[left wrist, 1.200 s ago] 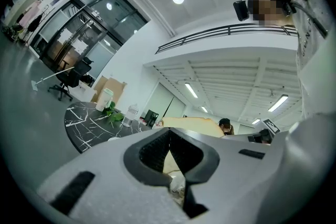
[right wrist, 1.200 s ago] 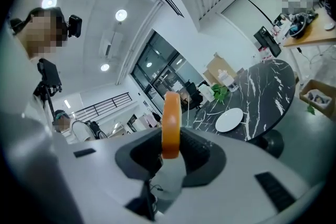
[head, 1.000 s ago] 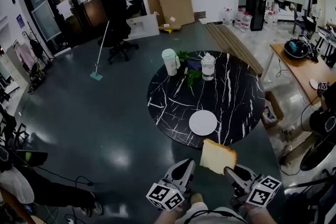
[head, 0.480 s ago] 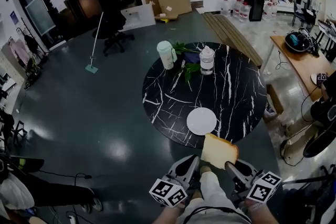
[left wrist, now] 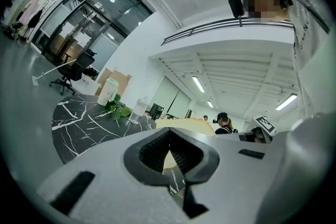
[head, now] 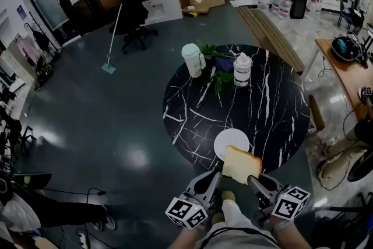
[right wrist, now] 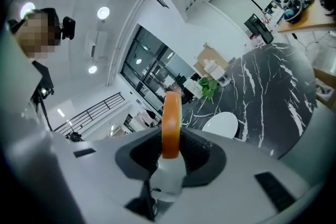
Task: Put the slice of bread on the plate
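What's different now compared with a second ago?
The right gripper has carried the slice of bread forward over the table. In the head view the bread's far edge now overlaps the near rim of the plate; before, it fell short. The left gripper moved along beside it, shut and empty. The grip on the bread, the cup and the bottle are unchanged.

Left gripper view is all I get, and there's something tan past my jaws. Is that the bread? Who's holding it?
Observer: Yes, that's the slice of bread. The right gripper is clamped on its lower edge.
Operator: Where's the plate? I can't find it!
Observer: The white plate sits on the table close to its near edge. In the head view the slice covers part of the plate's near rim. It is held in the jaws, not yet laid down.
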